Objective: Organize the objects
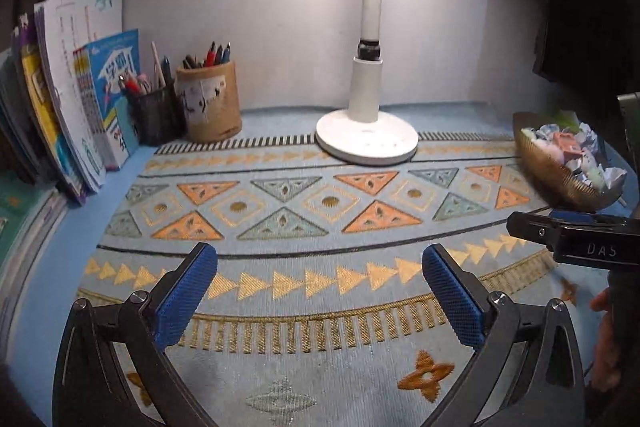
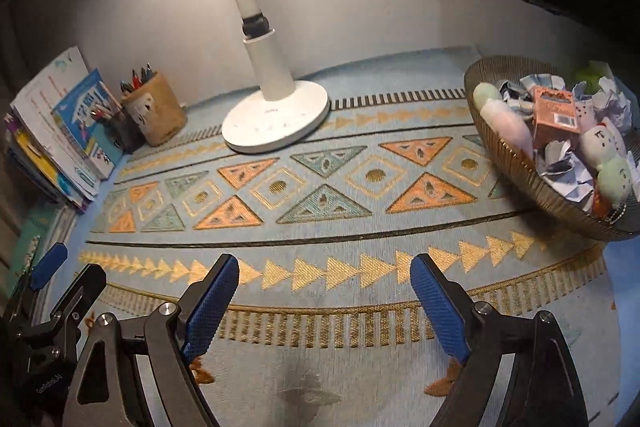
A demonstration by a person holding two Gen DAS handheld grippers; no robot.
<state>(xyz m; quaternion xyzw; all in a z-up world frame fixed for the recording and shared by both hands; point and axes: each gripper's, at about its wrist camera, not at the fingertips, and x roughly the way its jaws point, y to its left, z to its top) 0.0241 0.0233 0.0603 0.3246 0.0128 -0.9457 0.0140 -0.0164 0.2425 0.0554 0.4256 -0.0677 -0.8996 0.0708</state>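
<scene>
The lamp [image 1: 367,135] has its head cut off at the top of both views, and the books [image 1: 80,99] at the left run off into the dark edge. The ribbed woven basket [image 2: 520,163], full of crumpled paper, soft round toys and a small pink box, sits at the right of the embroidered cloth [image 2: 320,227]; the left view clips it. The left gripper [image 1: 320,291] and right gripper [image 2: 324,291] both gape wide with nothing between their knurled blue pads.
</scene>
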